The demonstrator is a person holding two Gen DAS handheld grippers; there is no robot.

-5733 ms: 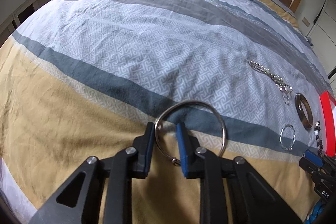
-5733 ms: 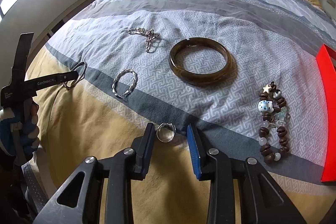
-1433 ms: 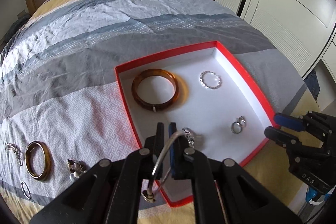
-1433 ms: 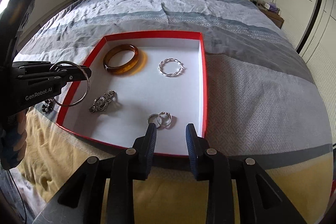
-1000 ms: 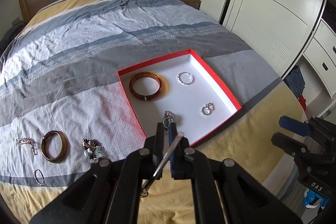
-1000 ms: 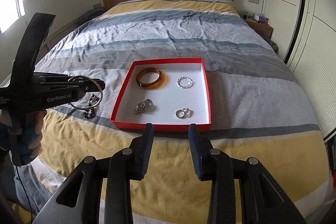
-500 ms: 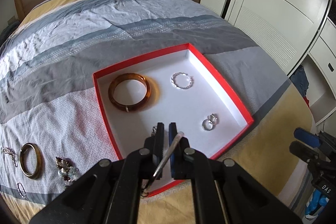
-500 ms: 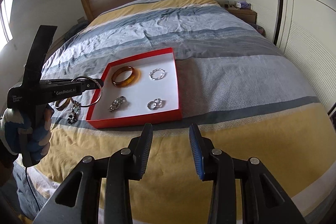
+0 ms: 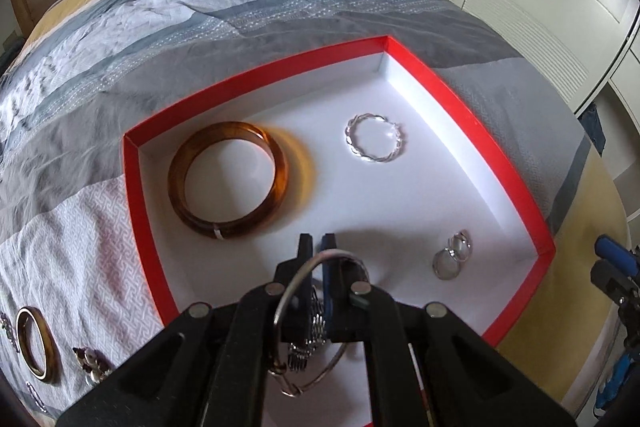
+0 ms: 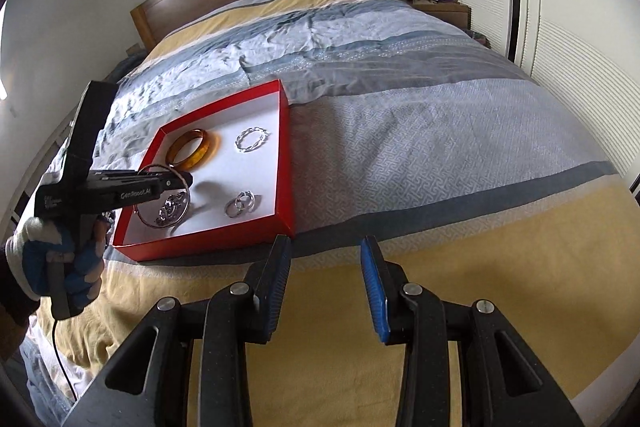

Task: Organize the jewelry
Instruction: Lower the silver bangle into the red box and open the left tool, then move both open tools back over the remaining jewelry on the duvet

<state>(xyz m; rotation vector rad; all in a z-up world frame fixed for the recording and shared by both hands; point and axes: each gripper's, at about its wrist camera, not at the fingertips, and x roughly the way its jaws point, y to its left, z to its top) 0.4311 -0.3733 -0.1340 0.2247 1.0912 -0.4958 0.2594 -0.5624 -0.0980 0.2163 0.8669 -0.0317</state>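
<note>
While right tool (image 10: 325, 281) gapes, left tool (image 9: 317, 249) pinches silver bangle (image 9: 310, 269).

Box (image 9: 136, 195) sits on the bed (image 9: 200, 7), open side up. Inside, in the left wrist view: thick bangle (image 9: 228, 179) far-left, twisted bracelet (image 9: 374, 143) far-right, pair of rings (image 9: 452, 255) near-right, touching each other. Chain piece (image 10: 170, 211) near-left in the box, under the left gripper (image 9: 318, 247), which holds a thin wire bangle (image 9: 304, 323) above it. Outside the box, left on the bed: second bangle (image 9: 36, 343), beaded bracelet (image 9: 92, 367) just right of it. Right gripper (image 10: 326, 267) hangs over the bed, nearer than the box.
</note>
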